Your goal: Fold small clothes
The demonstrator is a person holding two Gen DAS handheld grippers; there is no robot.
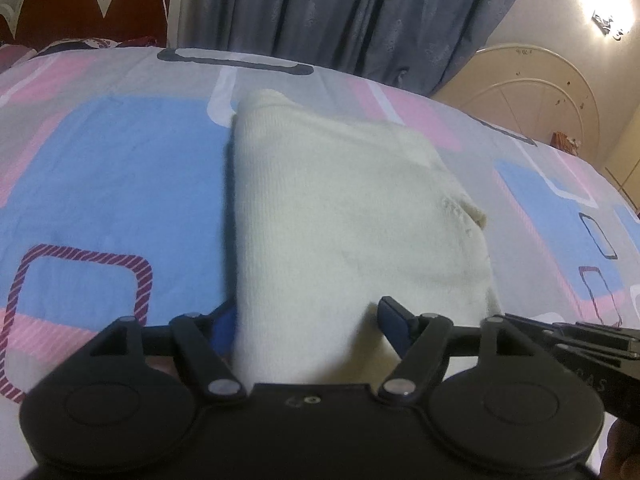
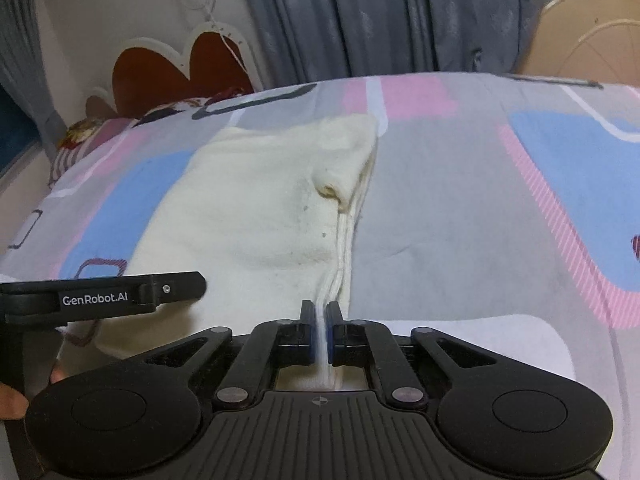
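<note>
A cream knit garment (image 1: 344, 216) lies folded on the bed, long side running away from me. My left gripper (image 1: 308, 320) stands open at its near end. The cloth fills the gap between the blue-padded fingers (image 1: 394, 320) and covers most of the left one. In the right wrist view the same garment (image 2: 248, 208) lies left of centre, with its stacked layered edge running toward me. My right gripper (image 2: 320, 332) is shut on that layered edge at the near corner. The left gripper's body (image 2: 104, 296) shows just to the left, over the cloth.
The bedsheet (image 1: 120, 168) has pink, blue and grey blocks. A red and white headboard (image 2: 172, 68) and pillows (image 2: 100, 132) lie at the far left, grey curtains (image 1: 360, 8) behind. A cream curved bed end (image 1: 540, 92) stands at the right. A hand (image 2: 12, 400) shows at lower left.
</note>
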